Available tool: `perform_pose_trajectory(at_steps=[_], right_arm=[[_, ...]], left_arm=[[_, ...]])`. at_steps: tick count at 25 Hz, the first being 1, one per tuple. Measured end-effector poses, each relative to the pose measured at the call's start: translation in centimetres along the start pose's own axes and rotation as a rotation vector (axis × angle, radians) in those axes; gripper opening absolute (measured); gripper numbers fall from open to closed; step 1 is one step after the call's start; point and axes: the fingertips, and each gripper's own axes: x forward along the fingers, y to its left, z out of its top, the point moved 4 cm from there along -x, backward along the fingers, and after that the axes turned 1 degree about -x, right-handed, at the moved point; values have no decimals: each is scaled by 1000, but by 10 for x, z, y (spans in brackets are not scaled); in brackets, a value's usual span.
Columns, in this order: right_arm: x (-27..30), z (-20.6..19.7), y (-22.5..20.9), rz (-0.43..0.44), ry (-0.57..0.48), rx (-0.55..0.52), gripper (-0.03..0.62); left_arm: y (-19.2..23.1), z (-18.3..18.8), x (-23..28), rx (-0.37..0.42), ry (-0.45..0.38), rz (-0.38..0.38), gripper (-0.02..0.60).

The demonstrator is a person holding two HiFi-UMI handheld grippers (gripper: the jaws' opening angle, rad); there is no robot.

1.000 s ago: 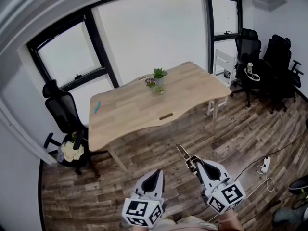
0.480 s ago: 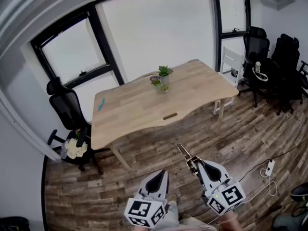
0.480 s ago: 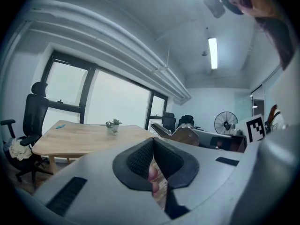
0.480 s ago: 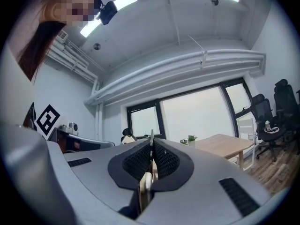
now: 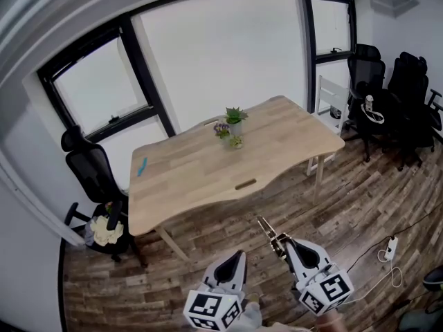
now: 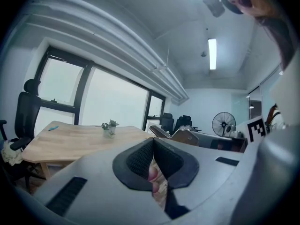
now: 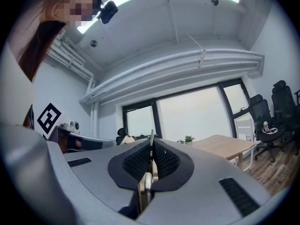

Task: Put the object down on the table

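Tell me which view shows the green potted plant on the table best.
Head view: the green potted plant stands unobstructed, seen from above on the wooden table. Both gripper views show it small and distant.

The shells of the left gripper [image 5: 236,256] and the right gripper [image 5: 283,245] are seen to be of matt grey plastic. Their pads [image 7: 138,162] are faced with a black, finely ribbed, rubbery material. Pinched between the right pads, a thin tool [image 5: 266,230] is shown with a dull, brassy metal sheen. Well ahead of the fingertips, the table [image 5: 194,171] is topped with pale, smooth, matt wood. Beneath the fingers, the floor [image 5: 360,185] is laid in wood-look planks of mixed browns, faintly satin.
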Motion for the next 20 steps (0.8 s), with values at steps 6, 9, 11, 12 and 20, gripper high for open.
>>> perform_pose_trajectory(at_steps=[6,9,11,12,20], right_arm=[[34,0,-7,-14,-9,5,0],[51,-1,-8,-22,-10,1,0],[64,-1,-6,-24,-10,-1,0],[71,-1,-5,-25,-9,-3,0],[118,-3,4,-39,-12,-18,0]], left_arm=[[23,9,24,-6,3,-27,3],[37,11,32,-2,-4,-38,3],[49,13,37,-4,-4,-41,3],[55,14,38,-7,-4,-41,3],[96,27,55,-17,-15,-64,3]])
